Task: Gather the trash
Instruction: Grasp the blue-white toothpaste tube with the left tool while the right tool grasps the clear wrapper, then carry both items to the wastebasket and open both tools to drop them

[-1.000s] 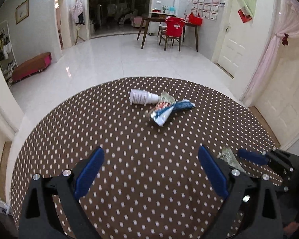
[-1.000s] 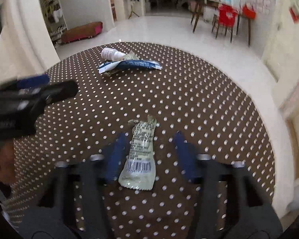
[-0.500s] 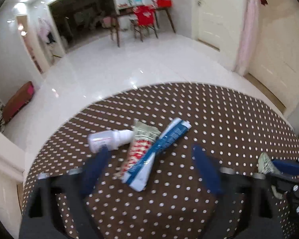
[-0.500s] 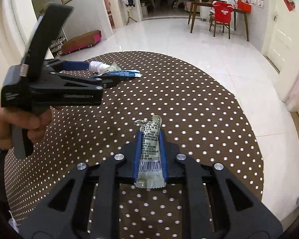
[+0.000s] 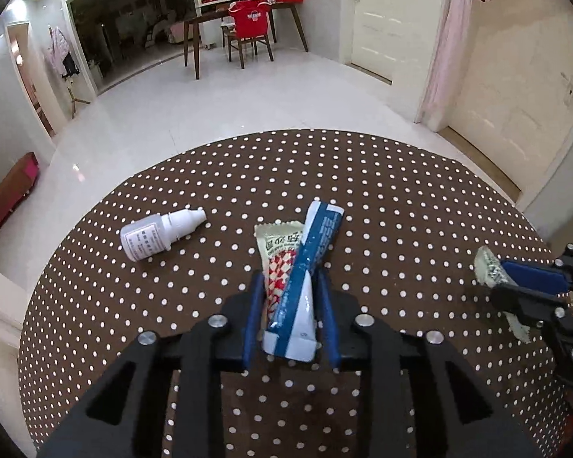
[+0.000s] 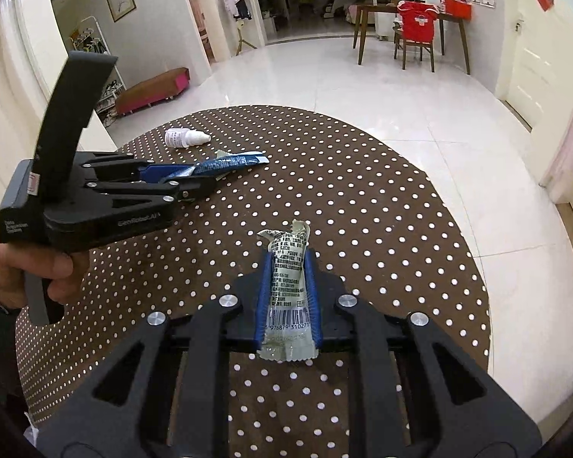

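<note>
On the far left of the dotted desk (image 5: 401, 198) a small white dropper bottle (image 5: 160, 233) lies on its side, untouched and apart from everything else. Just right of it, the left gripper (image 5: 291, 307) has changed most: a second ago its jaws stood wide over bare cloth, and they have just been closing around two overlapped wrappers, a blue-and-white wrapper (image 5: 306, 281) lying across a red-checked wrapper (image 5: 278, 263). The blue pads now sit against both sides of the pair, which looks like a grip, though the wrappers seem to rest on the desk and are not yet lifted. Further right, the right gripper (image 6: 288, 299) has its jaws closed on a clear printed wrapper (image 6: 288, 286), barcode end nearest the camera; earlier that wrapper lay loose between open jaws. So three of the four pieces of trash appear secured, and only the bottle remains to be collected. No bin is visible in either view.
</note>
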A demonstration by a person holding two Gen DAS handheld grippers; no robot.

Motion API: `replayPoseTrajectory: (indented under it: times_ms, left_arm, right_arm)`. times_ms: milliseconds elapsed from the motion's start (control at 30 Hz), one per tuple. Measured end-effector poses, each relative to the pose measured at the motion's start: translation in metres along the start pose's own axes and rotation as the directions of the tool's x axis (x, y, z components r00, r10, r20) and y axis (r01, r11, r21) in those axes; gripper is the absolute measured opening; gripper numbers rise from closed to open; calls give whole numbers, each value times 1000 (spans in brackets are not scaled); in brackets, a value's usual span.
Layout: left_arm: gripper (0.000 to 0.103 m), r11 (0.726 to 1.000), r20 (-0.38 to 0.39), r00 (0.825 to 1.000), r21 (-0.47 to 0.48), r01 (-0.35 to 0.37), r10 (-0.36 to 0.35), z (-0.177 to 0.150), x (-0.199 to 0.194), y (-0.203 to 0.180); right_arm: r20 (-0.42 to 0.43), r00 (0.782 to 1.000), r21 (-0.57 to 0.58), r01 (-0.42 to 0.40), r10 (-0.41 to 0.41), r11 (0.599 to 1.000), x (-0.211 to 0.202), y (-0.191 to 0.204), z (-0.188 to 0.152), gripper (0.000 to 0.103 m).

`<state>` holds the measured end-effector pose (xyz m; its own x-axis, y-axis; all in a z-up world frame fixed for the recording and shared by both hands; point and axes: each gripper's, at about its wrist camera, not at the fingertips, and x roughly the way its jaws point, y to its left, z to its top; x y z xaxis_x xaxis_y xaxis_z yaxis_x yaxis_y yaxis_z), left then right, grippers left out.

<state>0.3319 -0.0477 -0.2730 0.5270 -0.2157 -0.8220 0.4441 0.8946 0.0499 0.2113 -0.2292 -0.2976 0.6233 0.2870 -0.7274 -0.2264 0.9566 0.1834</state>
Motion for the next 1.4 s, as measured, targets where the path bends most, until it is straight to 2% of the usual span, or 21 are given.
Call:
replayPoseTrajectory:
  times_ms: [200,367,467,600,800,1067,1233,1400]
  left_arm:
    - [35,1000,17,1000,15,5,-6,8,0,-14]
    - [19,999,2,1000,28,20,-20,14,3,-23]
    - [17,999,2,999,33,38,-38,16,0,-27]
    - [18,997,4,1000,72,7,-7,14,-1,-39]
    - [16,998,13,998,15,62,-62,26,-2,-39]
    - [16,996,86,993,-33,85,-82,8,-38,-44]
    - [17,991,28,994,-70,110,-108,-5,-26,-46]
    - [19,989,14,993,-89,115,-114,-16,-21,-44]
  right_arm:
    - [5,1000,22,9,-9,1000,-12,-12,-4,18]
    - [11,1000,35,12,-13,999,-17,-18,-7,18]
    - [16,1000,44,13,-14,999,-20,-21,-8,18]
    - [22,1000,52,12,-13,999,-25,-26,-9,18]
    - [35,999,59,15,-17,998,-38,-35,-12,18]
    - [65,998,100,1,-7,995,-56,-53,-16,18]
    - [74,997,103,-3,-5,995,-68,-64,-17,18]
    - [72,997,109,-4,-4,994,-73,-68,-24,18]
